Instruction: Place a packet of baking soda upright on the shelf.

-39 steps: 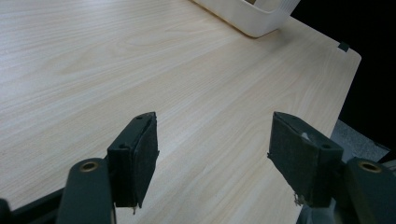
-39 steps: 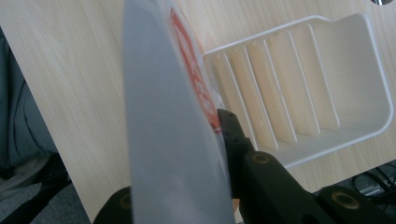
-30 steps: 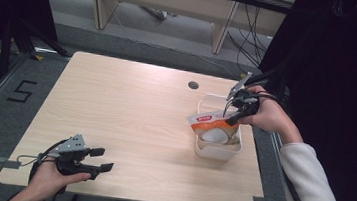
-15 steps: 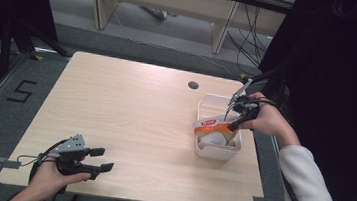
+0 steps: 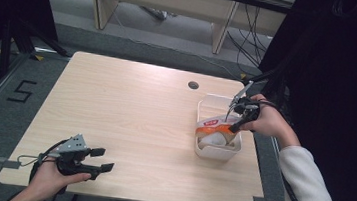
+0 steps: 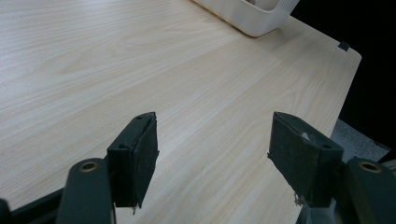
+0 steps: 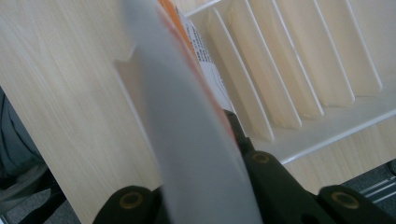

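The right gripper [image 5: 234, 120] is clamped on an orange-and-white packet [image 5: 215, 128], which lies partly inside the white bin [image 5: 209, 102] at the table's [image 5: 130, 110] three o'clock edge. At seven o'clock, the left gripper [image 5: 101, 159] rests with its jaws spread, nothing between them.

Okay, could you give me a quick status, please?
Right gripper shut on packet, over bin. Left gripper open, idle. Nothing in the way.
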